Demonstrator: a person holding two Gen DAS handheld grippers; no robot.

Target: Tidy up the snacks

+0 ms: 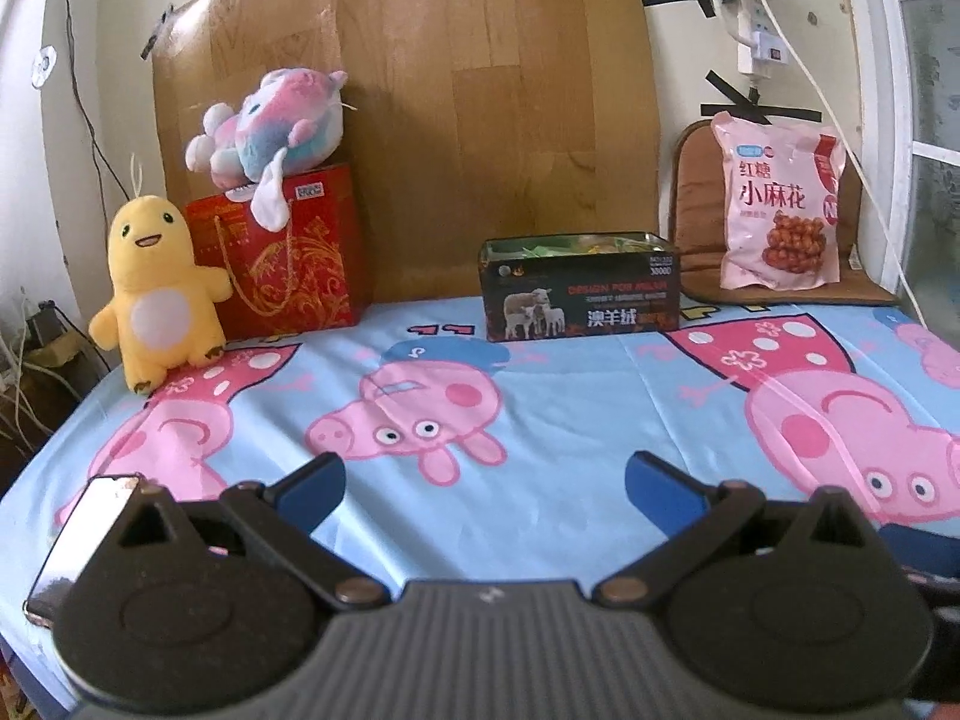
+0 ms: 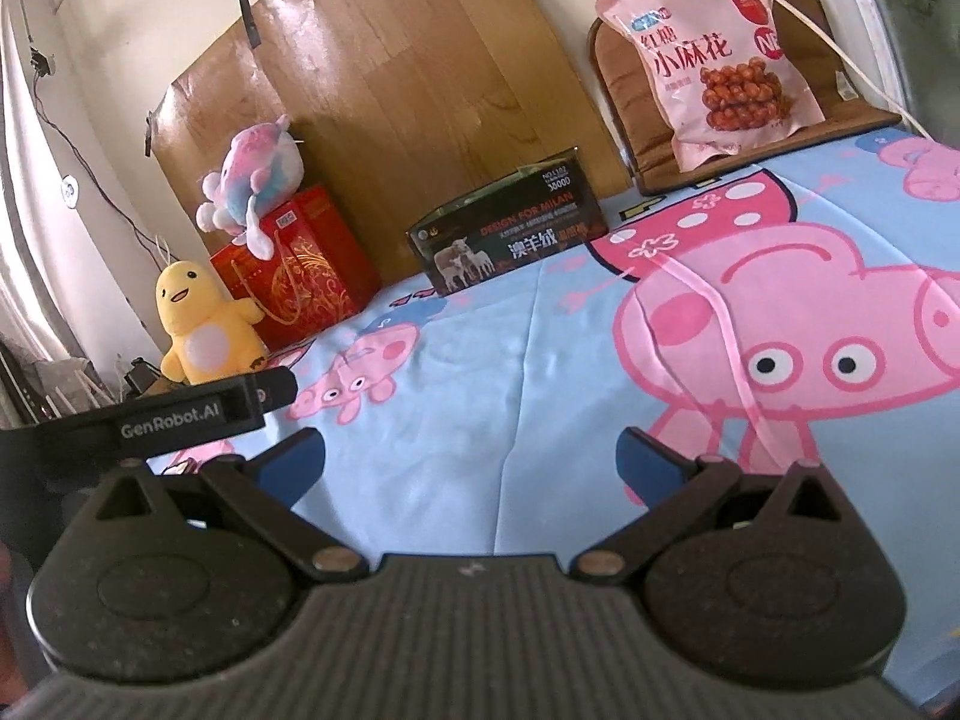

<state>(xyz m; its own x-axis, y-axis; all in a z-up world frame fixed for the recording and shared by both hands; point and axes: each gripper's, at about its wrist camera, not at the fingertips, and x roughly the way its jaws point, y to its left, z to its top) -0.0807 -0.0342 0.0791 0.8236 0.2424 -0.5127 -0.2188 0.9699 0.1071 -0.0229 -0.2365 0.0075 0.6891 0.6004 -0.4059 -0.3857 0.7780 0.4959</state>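
While both tools hover spread wide and empty over the bed's (image 1: pixel 540 396) near edge, left tool (image 1: pixel 485 489) beside right tool (image 2: pixel 471 459), the dark open box (image 1: pixel 581 288) sits mid-way along the far edge, and the pink snack bag (image 1: pixel 780 204) leans upright on a brown cushion (image 1: pixel 696 228) at the far right corner.

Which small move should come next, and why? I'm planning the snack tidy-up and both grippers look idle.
Probably carry the right gripper forward toward the pink snack bag, which leans on the brown cushion outside the open dark box. Both the right and the left gripper are open and empty, and the right is nearer.
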